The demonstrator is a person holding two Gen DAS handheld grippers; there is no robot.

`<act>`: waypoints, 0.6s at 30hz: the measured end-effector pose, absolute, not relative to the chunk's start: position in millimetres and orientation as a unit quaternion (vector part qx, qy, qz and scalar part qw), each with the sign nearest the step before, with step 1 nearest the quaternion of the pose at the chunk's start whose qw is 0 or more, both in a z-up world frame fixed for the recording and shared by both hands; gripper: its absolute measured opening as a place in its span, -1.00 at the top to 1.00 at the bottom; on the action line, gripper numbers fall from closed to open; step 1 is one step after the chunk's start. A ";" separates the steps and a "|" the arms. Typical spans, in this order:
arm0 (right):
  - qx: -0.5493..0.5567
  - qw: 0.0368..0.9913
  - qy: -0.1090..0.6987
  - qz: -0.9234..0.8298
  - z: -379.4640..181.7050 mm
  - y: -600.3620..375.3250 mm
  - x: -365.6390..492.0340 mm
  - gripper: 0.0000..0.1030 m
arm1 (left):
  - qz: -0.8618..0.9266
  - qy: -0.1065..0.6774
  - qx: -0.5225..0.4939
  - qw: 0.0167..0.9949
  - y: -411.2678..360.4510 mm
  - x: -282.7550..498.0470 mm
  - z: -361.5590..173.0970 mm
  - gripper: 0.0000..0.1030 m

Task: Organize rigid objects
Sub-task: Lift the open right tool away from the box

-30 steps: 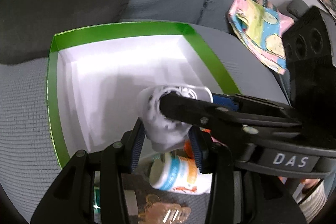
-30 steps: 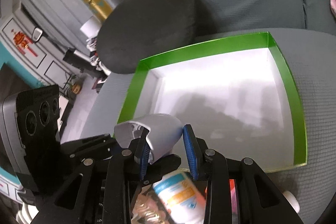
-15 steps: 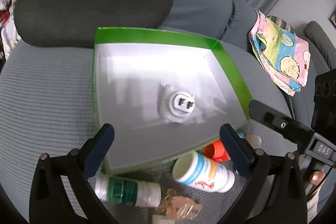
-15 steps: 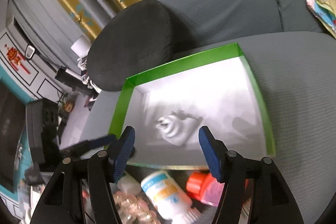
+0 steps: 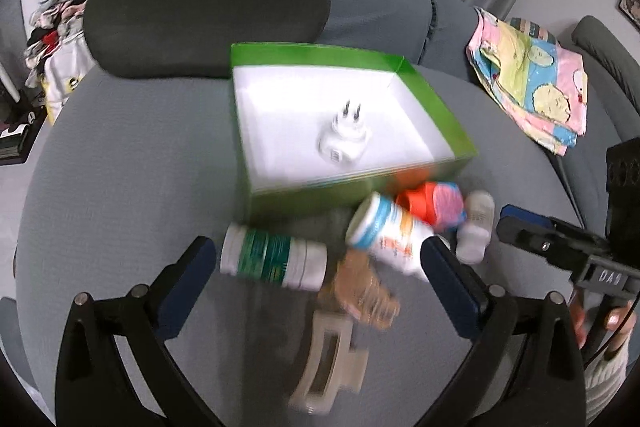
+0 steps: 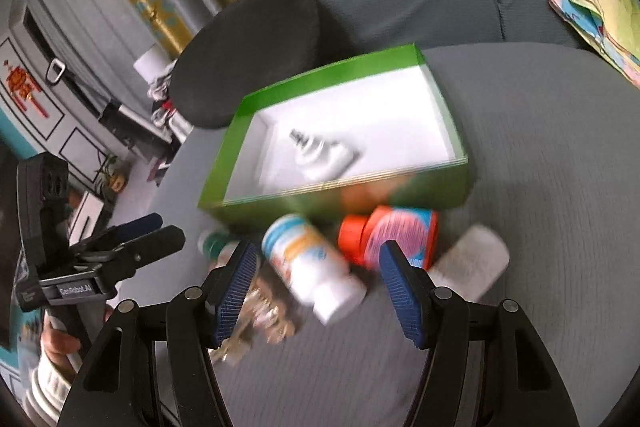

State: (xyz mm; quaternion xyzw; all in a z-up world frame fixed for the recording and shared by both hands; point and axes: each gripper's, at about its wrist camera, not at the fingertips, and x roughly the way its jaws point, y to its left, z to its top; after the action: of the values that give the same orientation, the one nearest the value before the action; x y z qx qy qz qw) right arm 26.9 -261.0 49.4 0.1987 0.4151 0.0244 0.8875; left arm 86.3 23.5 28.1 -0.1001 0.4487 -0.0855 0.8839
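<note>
Both hand-held grippers hover above a grey sofa seat (image 5: 132, 163), angled down toward it. The left hand-held gripper (image 5: 316, 267) has its jaws spread wide, holding nothing. The right hand-held gripper (image 6: 316, 275) is likewise spread and empty.

A green box (image 5: 436, 107) with a white interior sits on the seat. Inside it lies a white plug adapter (image 5: 344, 139), prongs pointing up and away.

Just in front of the box lie a green-labelled bottle (image 5: 272, 259) on its side, long axis left to right, a blue-and-orange-labelled bottle (image 5: 388, 231) lying diagonally, an orange-capped container (image 5: 432, 203), and a beige hair clip (image 5: 328, 363).
</note>
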 end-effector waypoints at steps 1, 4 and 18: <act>0.203 0.886 0.417 0.028 48.7 -258.1 22.4 -0.28 | -0.084 0.451 -0.098 0.883 24.5 80.1 25.4 -0.98; 0.210 0.881 0.422 0.038 46.0 -249.5 13.8 -0.28 | -0.077 0.459 -0.081 0.882 24.4 59.1 15.8 -0.98; 0.165 0.874 0.456 0.019 29.1 -202.7 -4.9 -0.28 | -0.028 0.467 -0.028 0.883 13.1 7.2 -1.8 -0.98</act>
State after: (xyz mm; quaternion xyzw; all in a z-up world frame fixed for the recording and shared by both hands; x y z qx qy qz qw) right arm -4.9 -202.7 29.1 0.1647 0.4560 0.0188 0.8744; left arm 7.2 13.1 -1.8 -0.0283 0.4674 -0.0282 0.8831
